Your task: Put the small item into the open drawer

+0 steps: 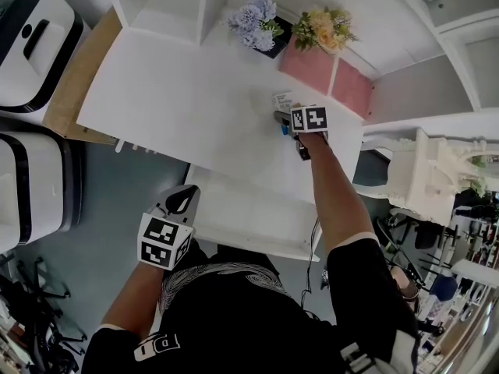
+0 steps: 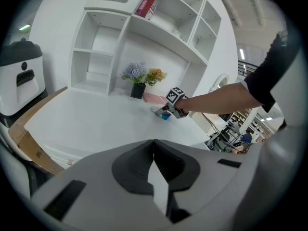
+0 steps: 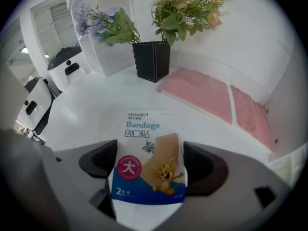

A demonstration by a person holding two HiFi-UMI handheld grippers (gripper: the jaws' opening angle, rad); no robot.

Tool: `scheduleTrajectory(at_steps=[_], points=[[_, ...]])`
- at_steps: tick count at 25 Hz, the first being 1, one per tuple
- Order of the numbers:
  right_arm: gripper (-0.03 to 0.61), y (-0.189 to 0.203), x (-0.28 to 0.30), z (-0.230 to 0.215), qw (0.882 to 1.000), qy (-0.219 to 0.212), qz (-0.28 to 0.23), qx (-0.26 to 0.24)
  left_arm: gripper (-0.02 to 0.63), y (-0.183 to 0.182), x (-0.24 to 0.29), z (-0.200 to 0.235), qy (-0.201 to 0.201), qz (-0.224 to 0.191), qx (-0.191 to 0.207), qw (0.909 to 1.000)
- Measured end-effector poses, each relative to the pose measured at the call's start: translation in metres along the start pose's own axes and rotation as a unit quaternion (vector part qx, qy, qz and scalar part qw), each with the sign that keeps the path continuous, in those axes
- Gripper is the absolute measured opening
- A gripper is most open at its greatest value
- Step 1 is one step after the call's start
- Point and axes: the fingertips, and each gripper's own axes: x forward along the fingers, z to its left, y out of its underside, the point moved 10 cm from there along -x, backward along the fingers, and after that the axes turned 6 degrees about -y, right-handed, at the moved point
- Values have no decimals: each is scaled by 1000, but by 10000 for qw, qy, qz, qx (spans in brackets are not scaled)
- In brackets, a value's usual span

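Note:
The small item is a flat bandage packet (image 3: 147, 162), white and blue with a cartoon print. It lies on the white desk (image 1: 179, 107) at the far right, where it shows as a small white slip (image 1: 282, 100). My right gripper (image 3: 150, 148) straddles it with jaws spread wide, one on each side of the packet, whose edges reach both jaws. In the head view this gripper (image 1: 287, 123) rests low over the desk. The open drawer (image 1: 234, 244) juts out under the desk's front edge. My left gripper (image 1: 187, 199) hangs beside the drawer's left end, shut (image 2: 154, 146) and empty.
A black pot of purple and peach flowers (image 3: 153, 59) stands behind the packet, with two pink pads (image 3: 197, 95) to its right. White shelving (image 2: 144, 37) rises at the back. White appliances (image 1: 31, 37) and cardboard (image 1: 74, 84) sit left; an ornate white chair (image 1: 425, 170) stands right.

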Motion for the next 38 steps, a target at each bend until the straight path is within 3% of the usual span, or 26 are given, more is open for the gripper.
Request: scheduleTrajectory(at_steps=[13,19,33,38], points=[[420,3,-44,16,9995,-63,-320,-12,14,-16,-1,-15,395,-71,384,9985],[420,6,-69,30,9972,-190,-689,219,14,-22,0,-17,640,-48,580,9963],[420,26,-132,71,9842,-43,-1557,847,14,-48,-1,-6,1468,-94,1191,9819],[420,34,-156,86,9729,-92,-1983,1188,14,-44,-8,-4,1772,26,1330,9751]])
